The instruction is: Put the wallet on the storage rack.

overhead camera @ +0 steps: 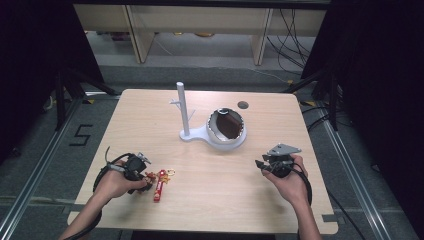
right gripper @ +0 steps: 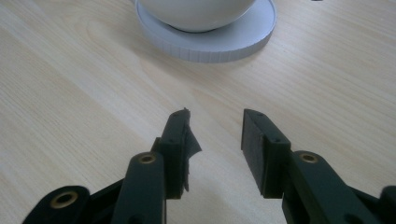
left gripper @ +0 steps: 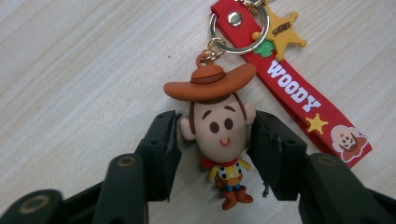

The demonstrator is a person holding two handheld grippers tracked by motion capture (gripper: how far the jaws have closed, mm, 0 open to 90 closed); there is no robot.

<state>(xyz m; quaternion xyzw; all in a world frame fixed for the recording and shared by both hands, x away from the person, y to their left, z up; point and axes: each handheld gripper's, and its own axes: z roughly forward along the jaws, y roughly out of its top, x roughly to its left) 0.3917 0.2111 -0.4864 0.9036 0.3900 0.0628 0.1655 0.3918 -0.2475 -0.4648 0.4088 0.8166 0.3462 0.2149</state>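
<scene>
Left gripper [left gripper: 215,140] clamped the cowboy keychain figure [left gripper: 219,135] by its head, pads on both ears, so the red strap [left gripper: 299,93] could trail free on lifting.

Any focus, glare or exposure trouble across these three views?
High view: the table is evenly lit, dark surroundings, soft overall, glare inside the bowl. Left gripper view: the figure and strap are sharp, while the left tongs blur toward the bottom edge. Right gripper view: the right tongs are soft near the lens, and the white base is bright, not blown out.
</scene>
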